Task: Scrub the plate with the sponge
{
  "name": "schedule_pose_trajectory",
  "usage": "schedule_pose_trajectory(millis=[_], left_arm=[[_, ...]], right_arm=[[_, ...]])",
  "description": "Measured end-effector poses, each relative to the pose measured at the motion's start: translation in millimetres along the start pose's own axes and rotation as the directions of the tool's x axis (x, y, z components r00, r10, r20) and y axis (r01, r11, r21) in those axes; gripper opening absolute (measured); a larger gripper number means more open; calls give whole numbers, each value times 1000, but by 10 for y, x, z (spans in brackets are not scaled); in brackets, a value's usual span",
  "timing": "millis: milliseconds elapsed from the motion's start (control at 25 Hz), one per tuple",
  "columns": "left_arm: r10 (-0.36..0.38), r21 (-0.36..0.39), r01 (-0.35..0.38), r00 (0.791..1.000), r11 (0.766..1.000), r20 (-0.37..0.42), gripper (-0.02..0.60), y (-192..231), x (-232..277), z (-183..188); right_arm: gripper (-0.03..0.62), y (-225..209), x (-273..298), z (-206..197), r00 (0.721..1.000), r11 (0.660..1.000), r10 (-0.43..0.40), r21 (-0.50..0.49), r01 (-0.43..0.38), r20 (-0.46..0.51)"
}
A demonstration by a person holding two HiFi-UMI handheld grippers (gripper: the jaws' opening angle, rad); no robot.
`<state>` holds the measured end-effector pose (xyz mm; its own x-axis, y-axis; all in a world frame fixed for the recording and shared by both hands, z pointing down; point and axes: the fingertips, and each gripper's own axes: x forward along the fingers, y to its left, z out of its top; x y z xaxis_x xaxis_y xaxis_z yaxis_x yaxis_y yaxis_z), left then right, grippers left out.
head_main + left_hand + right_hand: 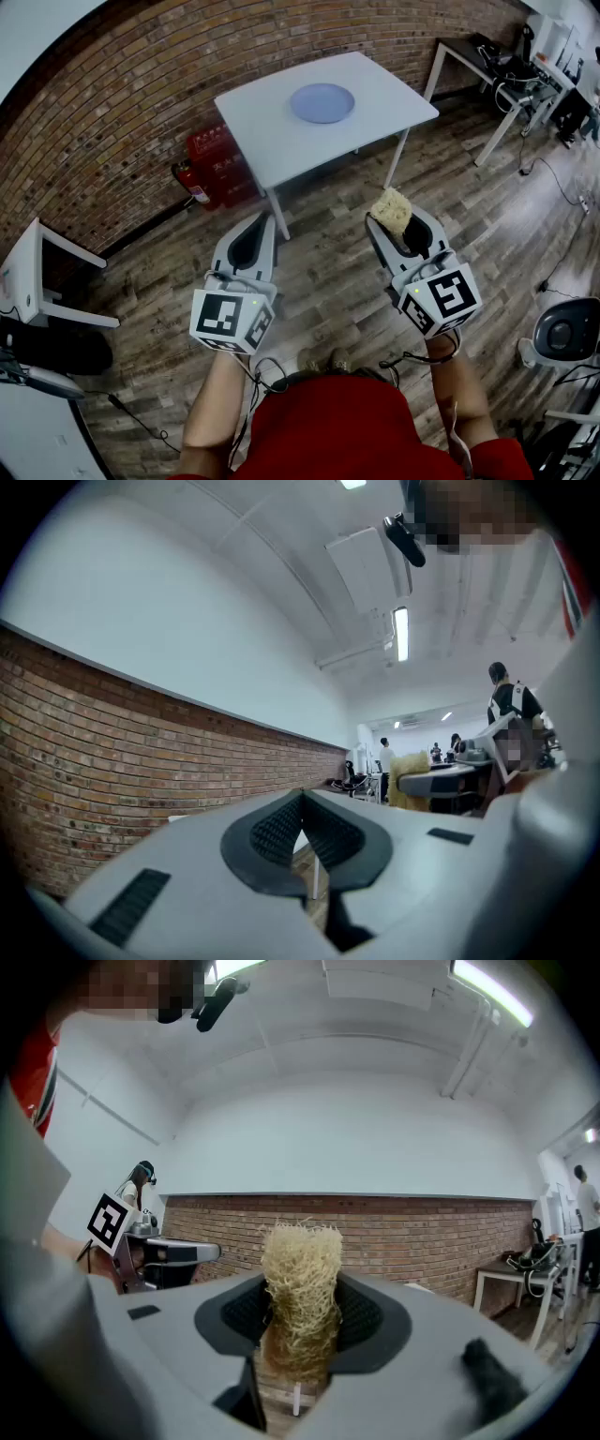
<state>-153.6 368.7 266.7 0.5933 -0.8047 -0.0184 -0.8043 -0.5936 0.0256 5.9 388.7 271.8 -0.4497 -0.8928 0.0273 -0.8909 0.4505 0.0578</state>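
A pale blue plate [322,102] lies on the white table [272,141] far ahead of me. My right gripper [398,225] is shut on a yellow fibrous sponge [392,210], which sticks up between the black pads [361,1321] in the right gripper view as the sponge [301,1293]. My left gripper [255,230] is shut with nothing in it, its ribbed pads [281,832] meeting at the tip [302,799]. Both grippers are held over the wooden floor, short of the table and well apart from the plate.
A red fire extinguisher [191,183] and red crates [221,161] stand by the brick wall under the table's left side. A white shelf [37,281] is at the left, desks [497,70] with equipment at the right, and an office chair [567,333] low right.
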Motion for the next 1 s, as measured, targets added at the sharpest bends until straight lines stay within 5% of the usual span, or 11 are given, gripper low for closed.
schedule_pose_trajectory(millis=[520,1000], left_arm=[[2,-10,-2,1000,1000,-6,12,-17,149,-87],[50,20,-50,999,999,-12,12,-164,730,-166]], right_arm=[[176,-129,-56,-41,999,997,12,77,-14,36],[178,-912,-228,-139,998,993,5,119,-12,61]])
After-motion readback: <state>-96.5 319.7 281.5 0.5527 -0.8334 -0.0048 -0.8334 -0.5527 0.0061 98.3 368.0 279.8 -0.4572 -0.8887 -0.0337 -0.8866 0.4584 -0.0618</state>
